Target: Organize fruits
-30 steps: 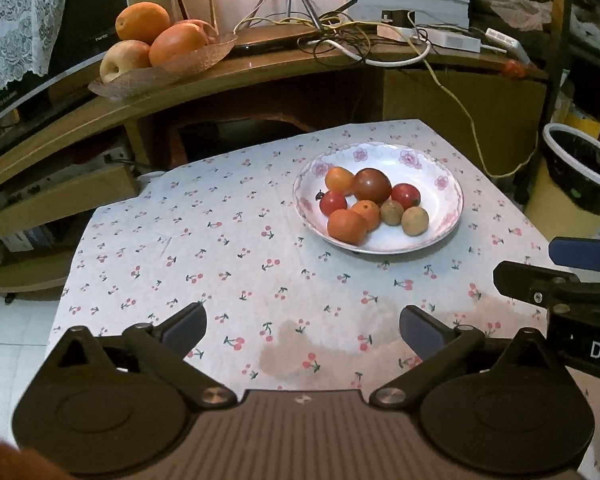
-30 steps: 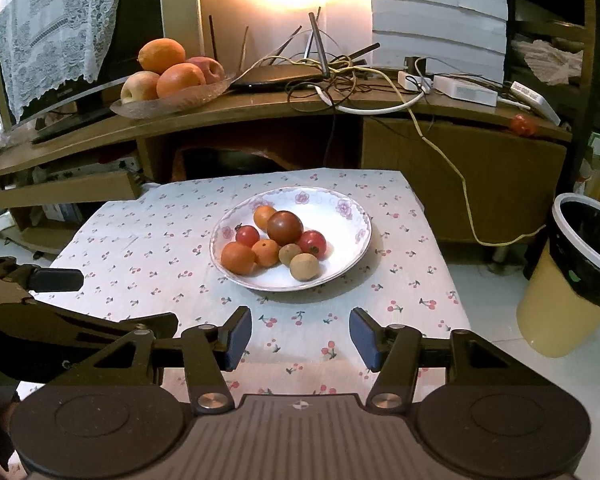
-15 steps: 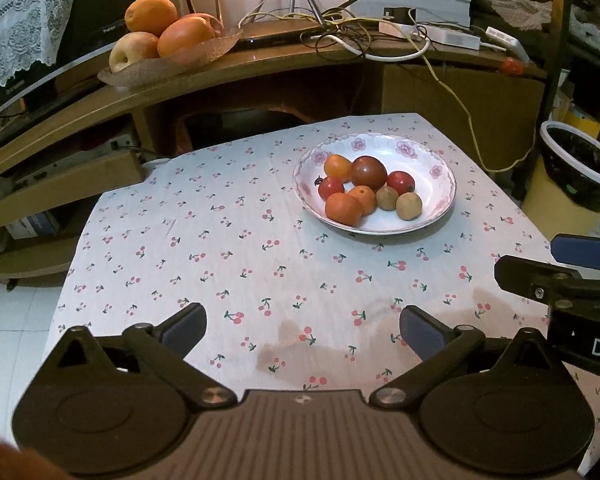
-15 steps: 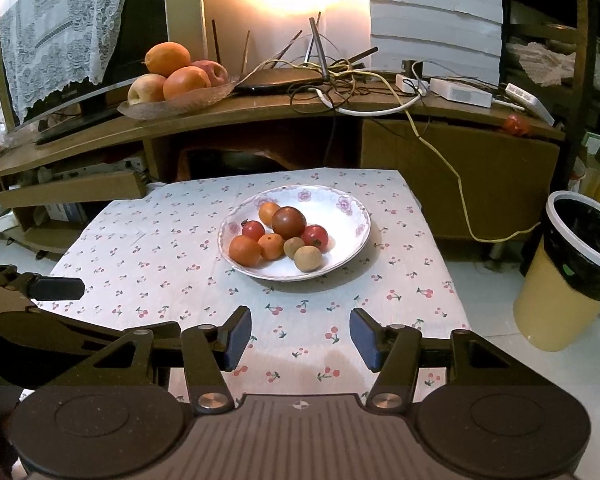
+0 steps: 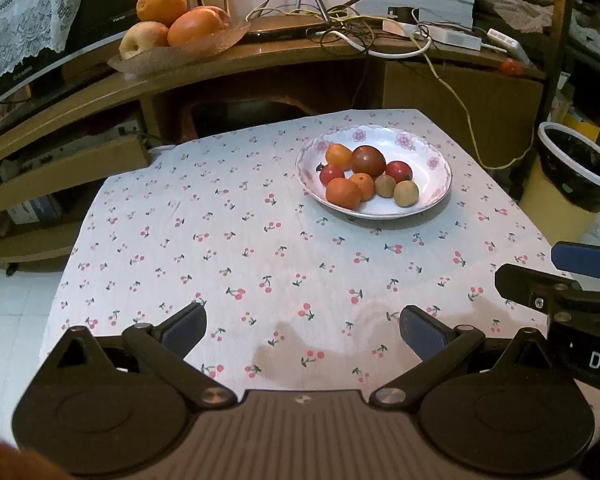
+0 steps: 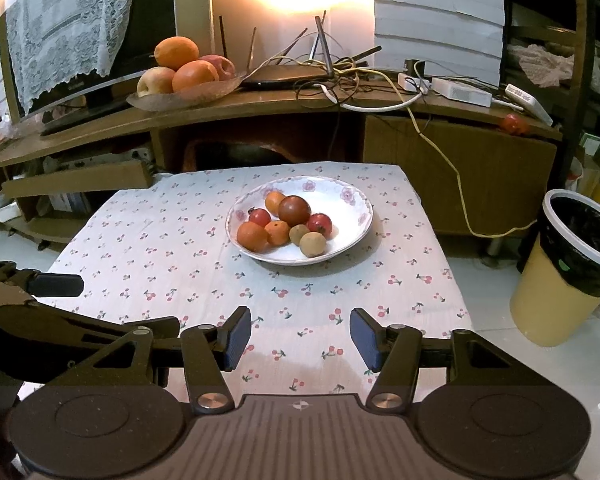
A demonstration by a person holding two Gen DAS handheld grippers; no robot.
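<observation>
A white flowered plate (image 5: pixel 428 194) (image 6: pixel 352 236) sits toward the table's far right on a cherry-print cloth. It holds several small fruits: a dark red tomato (image 5: pixel 368 160) (image 6: pixel 294 210), small oranges (image 5: pixel 343 193) (image 6: pixel 252 236), red tomatoes and two brownish fruits (image 5: pixel 405 193) (image 6: pixel 312 244). My left gripper (image 5: pixel 302 330) is open and empty above the table's near edge. My right gripper (image 6: pixel 300 338) is open and empty beside it, also well short of the plate. The right gripper's fingers show at the right of the left wrist view (image 5: pixel 584 260).
A glass dish of large oranges and apples (image 5: pixel 176 28) (image 6: pixel 180 70) stands on the wooden shelf behind the table, next to tangled cables and a router (image 6: pixel 300 76). A yellow bin with a black liner (image 6: pixel 572 264) stands on the floor to the right.
Both grippers have drawn back and up from the table, so the plate looks farther away. Both stay open and empty. The fruits have not moved.
</observation>
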